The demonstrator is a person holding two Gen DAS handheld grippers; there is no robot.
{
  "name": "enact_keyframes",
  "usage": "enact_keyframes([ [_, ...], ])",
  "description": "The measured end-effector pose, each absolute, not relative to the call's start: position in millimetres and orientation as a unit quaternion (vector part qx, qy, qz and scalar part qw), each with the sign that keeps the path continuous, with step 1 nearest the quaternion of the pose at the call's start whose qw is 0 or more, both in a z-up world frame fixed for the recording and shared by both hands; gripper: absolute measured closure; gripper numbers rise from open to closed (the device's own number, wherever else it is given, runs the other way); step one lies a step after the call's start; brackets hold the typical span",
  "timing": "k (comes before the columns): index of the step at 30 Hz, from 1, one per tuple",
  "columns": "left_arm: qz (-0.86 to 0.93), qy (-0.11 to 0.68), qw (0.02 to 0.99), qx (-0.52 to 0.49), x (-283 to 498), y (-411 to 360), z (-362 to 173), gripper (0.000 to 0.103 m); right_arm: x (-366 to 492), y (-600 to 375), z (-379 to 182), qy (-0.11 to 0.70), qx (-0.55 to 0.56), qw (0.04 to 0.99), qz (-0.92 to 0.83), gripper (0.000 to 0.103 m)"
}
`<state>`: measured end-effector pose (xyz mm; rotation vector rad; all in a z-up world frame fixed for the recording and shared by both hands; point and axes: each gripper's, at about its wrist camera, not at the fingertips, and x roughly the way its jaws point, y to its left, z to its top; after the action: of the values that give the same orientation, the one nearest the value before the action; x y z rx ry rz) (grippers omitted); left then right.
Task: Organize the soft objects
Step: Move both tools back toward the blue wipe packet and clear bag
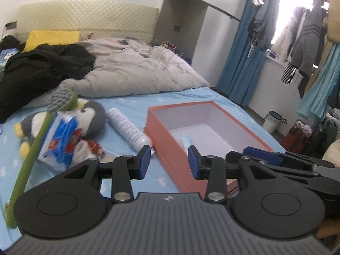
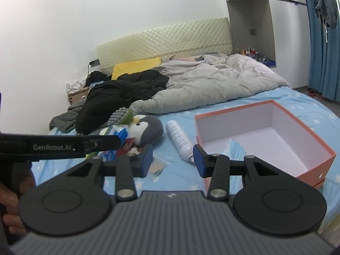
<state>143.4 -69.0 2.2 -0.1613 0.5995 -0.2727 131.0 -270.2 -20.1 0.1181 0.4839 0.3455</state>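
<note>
The open box (image 1: 221, 127) sits on the bed sheet (image 1: 131, 104). A small soft pack (image 1: 185, 140) lies inside the box, by its near wall. Just left of the box lies a spray can (image 1: 127, 128) on its side. Left of the can is a toy penguin (image 1: 93, 116). A tissue pack (image 1: 60, 142) leans on the penguin's front. A long brush (image 1: 36, 140) lies over the pack. Behind the box, farther up the bed, is a bunched quilt (image 1: 138, 70), with dark clothes (image 1: 42, 63) to its left.
</note>
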Motion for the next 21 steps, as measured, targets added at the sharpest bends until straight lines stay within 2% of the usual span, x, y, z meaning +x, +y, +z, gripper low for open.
enact_keyframes([
  [21,-0.035,0.341,0.933,-0.108,88.4,17.4,-53.0,0.059,90.7,-203.6,-75.8,0.304,0.017,0.931,0.201,0.058],
])
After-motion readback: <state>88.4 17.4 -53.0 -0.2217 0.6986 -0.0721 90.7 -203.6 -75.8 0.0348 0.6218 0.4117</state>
